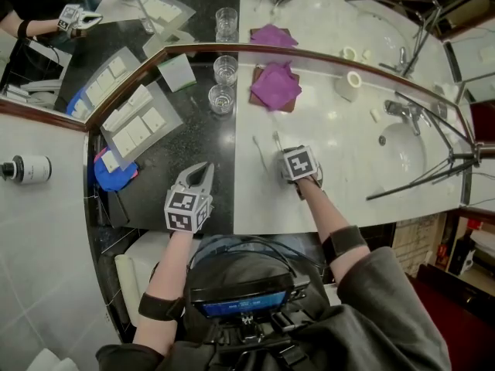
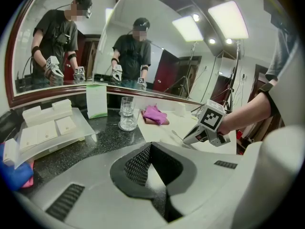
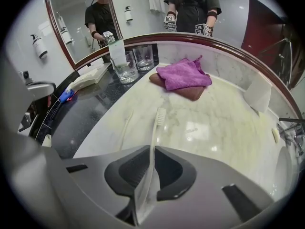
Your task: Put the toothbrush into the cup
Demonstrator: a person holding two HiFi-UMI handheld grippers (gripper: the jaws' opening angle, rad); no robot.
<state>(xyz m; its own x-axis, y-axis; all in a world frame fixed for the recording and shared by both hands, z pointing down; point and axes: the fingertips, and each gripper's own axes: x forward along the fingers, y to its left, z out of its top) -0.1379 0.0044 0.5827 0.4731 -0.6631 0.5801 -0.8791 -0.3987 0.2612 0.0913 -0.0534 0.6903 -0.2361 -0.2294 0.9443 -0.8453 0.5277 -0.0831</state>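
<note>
Right claw [image 3: 151, 150] clamps the toothbrush [image 3: 156, 125]; left claw [image 2: 153, 151] is closed and empty. Grasping looks done, so next comes lifting and carrying to the cup [image 3: 125, 67] ahead-left.

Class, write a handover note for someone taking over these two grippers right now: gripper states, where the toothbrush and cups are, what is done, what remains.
Left gripper: shut, empty, above the dark counter.
Right gripper: shut on the toothbrush handle, over the white marble.
Glass cups: two, by the mirror on the dark counter, no toothbrush inside.
Done: toothbrush gripped.
To do: carry it to a cup and release it inside.
</note>
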